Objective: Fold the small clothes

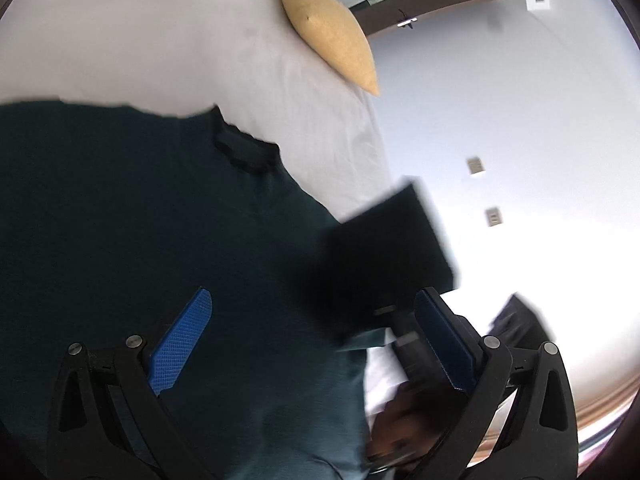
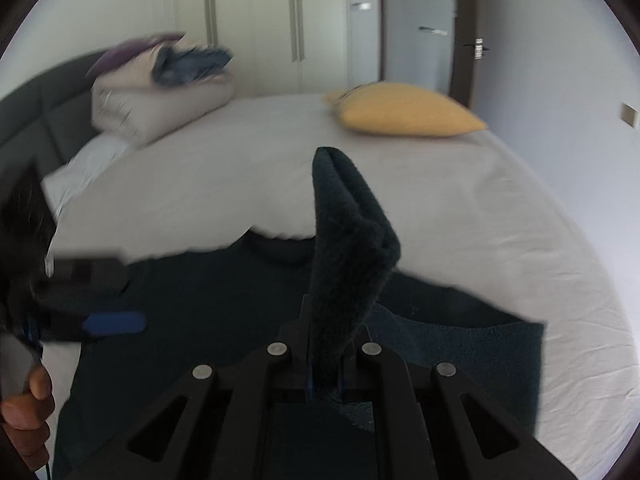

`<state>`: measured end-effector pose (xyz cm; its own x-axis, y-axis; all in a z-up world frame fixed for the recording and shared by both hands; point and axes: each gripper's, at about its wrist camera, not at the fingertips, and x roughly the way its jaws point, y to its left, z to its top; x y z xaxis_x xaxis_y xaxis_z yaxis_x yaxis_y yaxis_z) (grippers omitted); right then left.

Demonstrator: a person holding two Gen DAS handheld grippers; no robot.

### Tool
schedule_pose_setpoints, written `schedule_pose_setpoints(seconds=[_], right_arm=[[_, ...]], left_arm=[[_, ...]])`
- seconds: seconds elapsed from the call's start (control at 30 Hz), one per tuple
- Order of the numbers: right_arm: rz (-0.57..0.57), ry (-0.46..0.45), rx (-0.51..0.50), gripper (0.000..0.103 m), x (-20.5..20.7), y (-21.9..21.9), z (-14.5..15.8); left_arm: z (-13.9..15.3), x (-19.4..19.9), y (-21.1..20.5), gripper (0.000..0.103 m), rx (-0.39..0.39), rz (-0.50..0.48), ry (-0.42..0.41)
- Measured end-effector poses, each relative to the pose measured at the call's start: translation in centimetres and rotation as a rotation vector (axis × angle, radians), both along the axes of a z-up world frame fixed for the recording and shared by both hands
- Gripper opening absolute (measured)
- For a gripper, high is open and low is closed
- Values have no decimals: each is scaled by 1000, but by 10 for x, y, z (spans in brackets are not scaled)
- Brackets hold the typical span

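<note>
Bedroom: bed [image 2: 248,184] with white sheet, yellow pillow [image 2: 404,112] at far edge, bedding pile [image 2: 160,92] by headboard. Dark teal shirt [image 1: 140,220] is spread flat on bed. Right gripper [image 2: 326,376] jaws are clamped on a lifted shirt fold. Left gripper [image 1: 316,344] jaws are held wide over shirt, nothing gripped.

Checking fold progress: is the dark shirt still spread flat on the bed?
Mostly spread; the dark shirt lies across the bed, but the right gripper has pinched one part up.

Matt knit shirt [image 2: 352,248], cotton bedsheet [image 2: 460,208]
</note>
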<state>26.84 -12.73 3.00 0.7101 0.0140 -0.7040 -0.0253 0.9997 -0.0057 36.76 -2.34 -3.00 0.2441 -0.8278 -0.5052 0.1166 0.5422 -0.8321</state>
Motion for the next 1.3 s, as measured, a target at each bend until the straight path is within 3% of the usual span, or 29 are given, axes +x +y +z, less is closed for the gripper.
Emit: schedule_pose_setpoints(seconds=[0.13, 0.23, 0.43, 0.6, 0.67, 0.7, 0.77, 0.8, 0.83, 0.87, 1.0, 1.07, 1.13, 1.2, 1.27, 1.3], right_arm=[[42, 59, -13, 9, 0, 32, -35], [60, 62, -60, 9, -3, 40, -49], [81, 2, -267, 9, -10, 67, -59], [131, -41, -429, 9, -18, 94, -66], [136, -38, -444, 9, -19, 95, -68], [132, -35, -438, 9, -17, 94, -67], [128, -40, -435, 9, -21, 97, -67], [128, -42, -432, 9, -22, 100, -67], [128, -44, -427, 9, -21, 98, -66], [129, -46, -425, 9, -18, 94, -69], [124, -53, -409, 10, -22, 92, -64], [119, -56, -394, 10, -25, 88, -61], [119, -51, -339, 19, -28, 82, -54], [92, -49, -217, 56, -37, 64, -41], [54, -61, -84, 71, -52, 41, -33], [22, -67, -6, 73, -59, 22, -29]], left_arm=[[-28, 13, -3, 103, -81, -5, 84], [-34, 13, -2, 103, -119, 0, 103], [-30, 20, -25, 103, -6, -106, 123], [-25, 20, -37, 103, -3, -142, 122], [-23, 20, -41, 102, 12, -157, 115], [-24, 20, -44, 99, 30, -162, 115], [-26, 18, -48, 70, 21, -183, 130], [-23, 15, -44, 45, 19, -187, 142], [-24, 15, -44, 31, 29, -180, 150], [-25, 15, -43, 30, 36, -168, 151], [-26, 14, -41, 7, 39, -148, 141], [-25, 13, -37, 6, 40, -128, 134], [-23, 12, -30, 6, 46, -102, 122], [-20, 11, -19, 6, 59, -79, 110], [-18, 10, -7, 6, 73, -59, 103], [-16, 10, 0, 6, 80, -51, 94]])
